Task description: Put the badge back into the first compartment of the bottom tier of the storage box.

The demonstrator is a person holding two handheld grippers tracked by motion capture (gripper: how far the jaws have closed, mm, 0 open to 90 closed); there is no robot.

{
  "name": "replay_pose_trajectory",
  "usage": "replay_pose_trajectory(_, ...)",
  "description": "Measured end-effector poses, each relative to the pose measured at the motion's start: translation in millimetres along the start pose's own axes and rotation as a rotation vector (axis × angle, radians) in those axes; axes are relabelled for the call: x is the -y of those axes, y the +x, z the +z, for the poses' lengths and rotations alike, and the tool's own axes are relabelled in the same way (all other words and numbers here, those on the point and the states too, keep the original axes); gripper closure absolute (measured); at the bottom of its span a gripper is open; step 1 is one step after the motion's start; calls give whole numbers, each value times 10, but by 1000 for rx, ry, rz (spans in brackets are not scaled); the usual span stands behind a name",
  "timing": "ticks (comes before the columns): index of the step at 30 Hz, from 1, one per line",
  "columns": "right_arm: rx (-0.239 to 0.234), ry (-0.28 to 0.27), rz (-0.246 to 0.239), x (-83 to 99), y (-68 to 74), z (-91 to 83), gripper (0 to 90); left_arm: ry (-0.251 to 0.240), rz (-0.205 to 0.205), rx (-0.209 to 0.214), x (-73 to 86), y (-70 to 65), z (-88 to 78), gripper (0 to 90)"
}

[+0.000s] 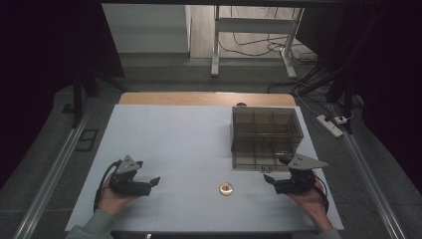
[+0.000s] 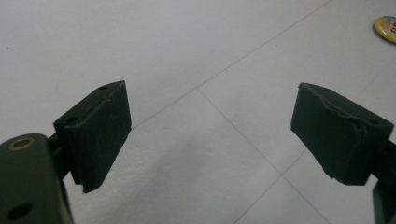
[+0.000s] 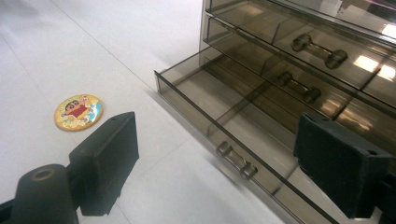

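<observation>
- The work in hand looks like putting the small round badge with a gold rim and a cartoon figure (image 1: pixel 226 188) into the smoky transparent plastic drawer cabinet (image 1: pixel 266 135); I judge it to be at the step just ahead of the pick-up.
- The badge lies flat on the white table top (image 1: pixel 169 134), near its front edge, between the two grippers and touching neither.
- The right gripper (image 1: pixel 269 179) hovers just in front of the cabinet's lower corner, its jaws wide apart and holding nothing.
- In the right gripper view the bottom drawer (image 3: pixel 219 116) is pulled out, with a divider and a small clear handle (image 3: pixel 236 160) on its front; it appears empty, and the drawers above it are closed.
- The left gripper (image 1: pixel 154 180) rests low over the table on the other side of the badge, jaws also spread and empty; its own view catches the badge at the top right corner (image 2: pixel 386 28).
- The next move calls for one gripper, probably the right, to come down over the badge with one jaw on either side.
- The badge is thin and lies flat, so the pads must reach right to the surface to catch its rim, or it could slide away.
</observation>
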State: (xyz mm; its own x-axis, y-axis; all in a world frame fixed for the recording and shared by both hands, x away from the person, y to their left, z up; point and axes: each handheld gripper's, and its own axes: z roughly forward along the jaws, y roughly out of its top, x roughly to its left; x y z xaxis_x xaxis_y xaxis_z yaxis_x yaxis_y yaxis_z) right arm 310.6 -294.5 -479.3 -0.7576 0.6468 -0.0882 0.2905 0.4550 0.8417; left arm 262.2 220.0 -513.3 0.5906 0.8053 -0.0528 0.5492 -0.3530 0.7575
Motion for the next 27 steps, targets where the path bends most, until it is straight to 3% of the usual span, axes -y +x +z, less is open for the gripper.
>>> replay_pose_trajectory(27, -77, 10, -39, -200, 203, 253, 144, 7, 9, -8, 1, -13, 14, 123)
